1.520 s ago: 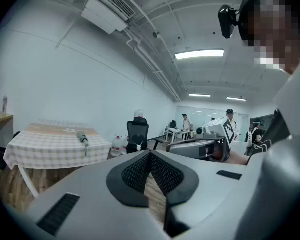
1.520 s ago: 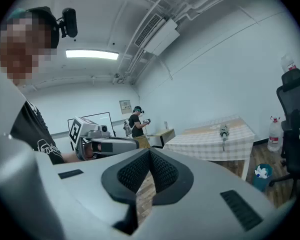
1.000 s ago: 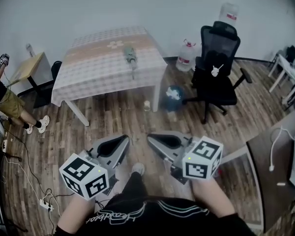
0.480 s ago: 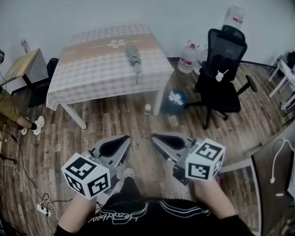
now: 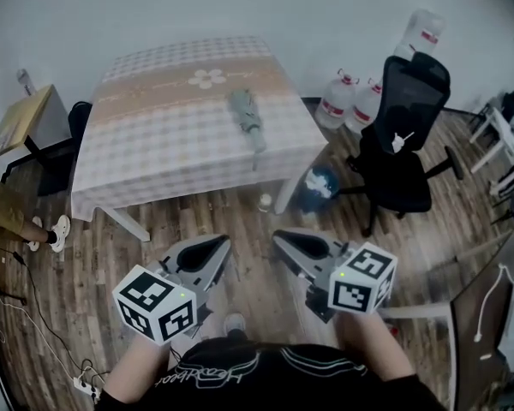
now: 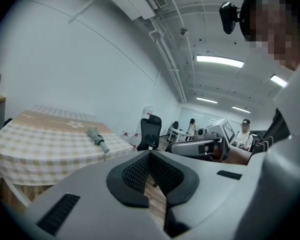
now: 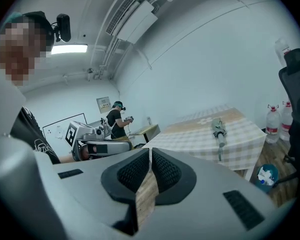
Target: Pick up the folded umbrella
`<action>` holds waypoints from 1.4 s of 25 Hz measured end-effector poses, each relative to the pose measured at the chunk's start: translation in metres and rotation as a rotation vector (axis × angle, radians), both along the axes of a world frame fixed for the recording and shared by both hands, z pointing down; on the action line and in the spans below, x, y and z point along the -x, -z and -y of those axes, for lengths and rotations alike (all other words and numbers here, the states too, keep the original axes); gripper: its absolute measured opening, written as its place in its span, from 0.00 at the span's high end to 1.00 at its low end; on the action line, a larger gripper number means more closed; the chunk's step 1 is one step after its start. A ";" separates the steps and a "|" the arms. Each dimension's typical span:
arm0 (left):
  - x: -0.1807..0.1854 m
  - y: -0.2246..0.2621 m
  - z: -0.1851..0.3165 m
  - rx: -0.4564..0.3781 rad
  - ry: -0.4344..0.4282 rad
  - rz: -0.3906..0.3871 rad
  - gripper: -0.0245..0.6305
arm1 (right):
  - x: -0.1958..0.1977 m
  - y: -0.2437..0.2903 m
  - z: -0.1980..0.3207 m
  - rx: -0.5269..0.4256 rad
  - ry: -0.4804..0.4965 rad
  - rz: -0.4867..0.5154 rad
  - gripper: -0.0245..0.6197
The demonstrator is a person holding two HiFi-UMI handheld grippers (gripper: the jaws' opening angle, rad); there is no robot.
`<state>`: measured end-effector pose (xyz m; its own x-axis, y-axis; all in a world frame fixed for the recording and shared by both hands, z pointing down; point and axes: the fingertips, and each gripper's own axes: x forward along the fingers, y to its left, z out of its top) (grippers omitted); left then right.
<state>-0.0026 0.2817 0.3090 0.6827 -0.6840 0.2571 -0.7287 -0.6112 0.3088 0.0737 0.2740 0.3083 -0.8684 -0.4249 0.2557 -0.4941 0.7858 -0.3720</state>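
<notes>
- Left tongs (image 5: 220,243) are pinched together at the tips, with nothing in them.
- Right tongs (image 5: 281,235) are the same deal: closed up and empty.
- Both pairs sit side by side, low over the wooden floor (image 5: 240,208), aimed toward the tabletop (image 5: 154,152).
- The folded umbrella (image 5: 248,120), a grey-green one, lies flat on that checked tabletop. It's well ahead of both tongs, out toward the tabletop's right edge, thin end pointing back at the tongs.
- In the left gripper view it shows up left of the tips. In the right gripper view it's off to the right of them.
- A black office chair (image 5: 407,144) stands ahead-right of the right tongs, with water jugs (image 5: 338,99) by the wall beside it.
</notes>
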 end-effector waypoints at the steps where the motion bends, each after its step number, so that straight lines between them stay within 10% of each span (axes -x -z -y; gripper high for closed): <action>1: 0.007 -0.002 0.014 0.003 -0.004 -0.003 0.97 | 0.006 -0.001 0.014 0.003 -0.008 -0.002 0.94; 23: 0.009 -0.061 0.300 0.156 0.033 0.034 0.97 | 0.008 -0.062 0.298 0.118 0.028 -0.018 0.92; 35: 0.024 -0.086 0.394 0.210 0.075 0.035 0.97 | 0.010 -0.099 0.416 0.140 -0.020 -0.109 0.61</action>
